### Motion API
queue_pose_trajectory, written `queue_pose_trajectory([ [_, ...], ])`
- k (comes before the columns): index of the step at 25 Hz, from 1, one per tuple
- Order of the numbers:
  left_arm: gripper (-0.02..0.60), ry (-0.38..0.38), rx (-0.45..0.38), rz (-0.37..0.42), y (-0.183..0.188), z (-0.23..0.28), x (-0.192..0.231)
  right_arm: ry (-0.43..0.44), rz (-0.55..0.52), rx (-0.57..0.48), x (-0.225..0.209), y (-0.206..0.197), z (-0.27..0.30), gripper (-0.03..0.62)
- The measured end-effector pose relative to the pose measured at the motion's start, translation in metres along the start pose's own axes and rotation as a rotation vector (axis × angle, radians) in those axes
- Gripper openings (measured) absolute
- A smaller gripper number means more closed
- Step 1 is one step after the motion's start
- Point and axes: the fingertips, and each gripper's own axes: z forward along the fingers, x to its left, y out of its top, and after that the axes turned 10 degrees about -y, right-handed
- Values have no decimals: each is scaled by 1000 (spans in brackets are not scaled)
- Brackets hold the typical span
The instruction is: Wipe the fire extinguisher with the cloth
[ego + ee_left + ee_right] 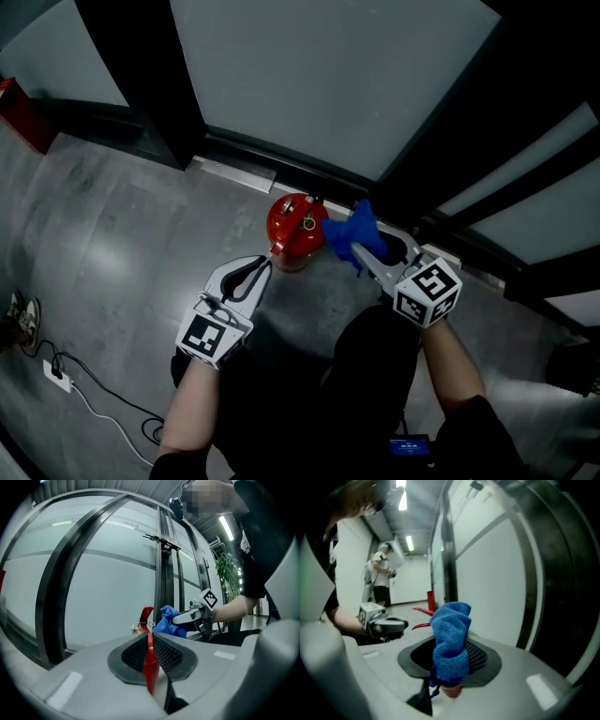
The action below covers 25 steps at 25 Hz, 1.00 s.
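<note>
While the left gripper [268,259] pinches the shiny red fire extinguisher [292,228] by its handle [150,660], the right gripper [356,251] is clamped on a bunched blue cloth [354,231] right up at its top. The extinguisher stands on the grey floor [122,234] by the glass wall [328,75].

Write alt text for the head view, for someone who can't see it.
Seen from above, a person holds two grippers over a red fire extinguisher standing on a grey floor beside glass panels. The left gripper is shut on its handle; the right gripper holds a blue cloth at its top.
</note>
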Motion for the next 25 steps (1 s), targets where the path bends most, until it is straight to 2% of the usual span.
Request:
queue_pose_trajectory([
  [3, 38, 18, -25, -7, 4, 9, 3, -33, 248, -41, -26, 13, 22, 135],
  [5, 38, 20, -30, -10, 3, 15, 2, -15, 352, -56, -28, 14, 40, 135],
  [12, 41, -13, 12, -26, -9, 20, -4, 16, 476, -22, -28, -18, 80, 135],
  [18, 41, -32, 70, -35, -28, 19, -10, 33, 747, -35, -51, -51, 90, 135],
  [20, 41, -49, 85, -44, -33, 21, -14, 30, 771, -23, -55, -65, 92, 135],
  [22, 44, -81, 105, -49, -39, 23, -21, 19, 747, 0, -56, -78, 95, 135],
  [25, 51, -138, 156, -22, -51, 27, -34, 23, 729, 27, -54, -97, 101, 135],
])
